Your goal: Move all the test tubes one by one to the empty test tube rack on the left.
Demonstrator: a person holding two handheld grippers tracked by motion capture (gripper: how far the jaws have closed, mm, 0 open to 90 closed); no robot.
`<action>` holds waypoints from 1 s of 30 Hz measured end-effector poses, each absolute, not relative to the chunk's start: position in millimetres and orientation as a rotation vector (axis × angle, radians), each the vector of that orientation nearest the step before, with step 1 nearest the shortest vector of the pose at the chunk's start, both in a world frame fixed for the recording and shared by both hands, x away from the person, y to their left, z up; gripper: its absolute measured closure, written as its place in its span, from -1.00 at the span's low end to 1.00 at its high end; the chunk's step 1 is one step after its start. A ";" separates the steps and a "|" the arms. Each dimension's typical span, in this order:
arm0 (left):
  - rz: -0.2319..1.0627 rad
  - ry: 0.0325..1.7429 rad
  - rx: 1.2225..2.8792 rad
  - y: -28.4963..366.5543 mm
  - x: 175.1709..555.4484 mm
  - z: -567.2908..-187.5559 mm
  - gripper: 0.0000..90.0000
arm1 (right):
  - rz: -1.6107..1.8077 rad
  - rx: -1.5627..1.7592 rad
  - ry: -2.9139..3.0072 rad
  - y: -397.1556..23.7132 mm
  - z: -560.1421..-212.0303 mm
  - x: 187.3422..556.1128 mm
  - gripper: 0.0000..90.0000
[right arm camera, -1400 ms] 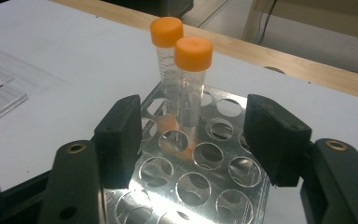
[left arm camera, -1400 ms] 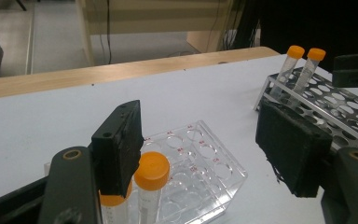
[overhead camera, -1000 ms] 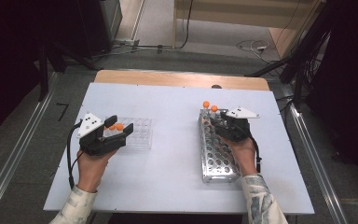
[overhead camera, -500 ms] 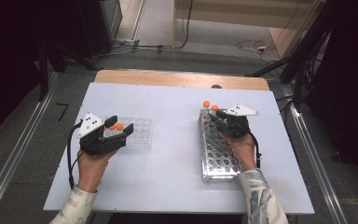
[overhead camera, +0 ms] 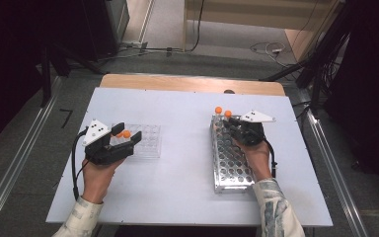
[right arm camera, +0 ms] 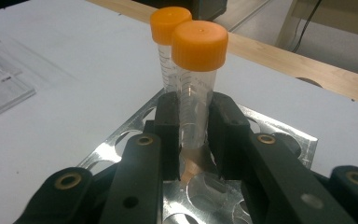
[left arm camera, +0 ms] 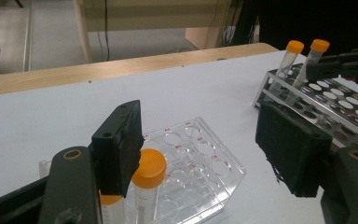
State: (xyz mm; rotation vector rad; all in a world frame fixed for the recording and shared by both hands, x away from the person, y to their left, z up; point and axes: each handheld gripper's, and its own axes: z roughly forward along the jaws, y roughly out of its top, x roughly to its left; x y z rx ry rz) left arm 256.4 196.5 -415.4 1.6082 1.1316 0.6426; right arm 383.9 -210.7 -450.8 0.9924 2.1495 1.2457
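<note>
The right gripper (right arm camera: 193, 135) has its jaws pressed on the clear barrel of an orange-capped tube (right arm camera: 196, 84) that stands upright in a corner hole of the metal rack (right arm camera: 279, 135); they have just been closing, and the tube is now clamped between them. Just beyond those jaws a second capped tube (right arm camera: 167, 51) stands in the neighbouring hole, touching or nearly touching the held one. The rows of holes under and behind the jaws look unfilled.

The left gripper (left arm camera: 205, 154) rests with its jaws apart, gripping nothing. Beside the left-hand jaw, an orange-capped tube in the clear plastic rack (left arm camera: 149, 186) stands close against the pad, with another tube (left arm camera: 109, 205) low behind that jaw. Past the jaws lie the rack's (left arm camera: 205, 163) open wells.

Judging from this, two tubes sit in each rack, so the transfer is partway at most. Whether the clamped tube is being seated or lifted out I cannot tell. The desk (overhead camera: 187, 113) carries nothing else loose.
</note>
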 end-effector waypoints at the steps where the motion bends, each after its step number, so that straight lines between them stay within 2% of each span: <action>1: 0.641 1.133 1.608 196.4 256.4 -415.5 -0.29 | 1.249 0.991 2.148 -210.8 -450.2 383.3 0.60; 23: 0.639 1.127 1.613 195.8 256.1 -415.5 -0.30 | 1.332 0.957 2.033 -217.8 -429.3 366.3 0.61; 30: 0.639 1.126 1.619 194.0 256.6 -415.8 -0.39 | 1.378 0.932 1.990 -221.6 -419.3 356.3 0.61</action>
